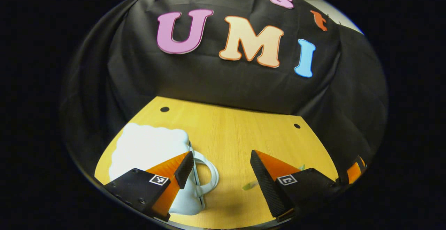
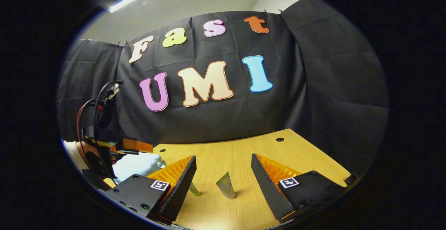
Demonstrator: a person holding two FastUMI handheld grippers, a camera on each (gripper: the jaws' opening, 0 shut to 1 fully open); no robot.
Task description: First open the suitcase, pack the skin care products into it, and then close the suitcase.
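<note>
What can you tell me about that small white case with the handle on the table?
The white suitcase is small, cloud-shaped with a scalloped edge, and looks like smooth plastic. It lies on the wooden table, apparently closed, its looped handle pointing toward the table's middle. The left gripper hangs over it with jaws open, one finger crossing the handle side; contact is unclear.

A pale yellow wooden desk [image 1: 230,132] with fine straight grain and a smooth, softly sheened finish carries a small white cloud-shaped suitcase [image 1: 146,150] of smooth hard plastic, its looped handle glossy. On the same desk stands a greenish skin care tube [image 2: 225,185] of smooth, slightly shiny plastic. Ridged, matt inner faces line the fingers [image 2: 181,184] of the right gripper. Behind, matt black cloth [image 2: 313,94] hangs in soft folds.
</note>
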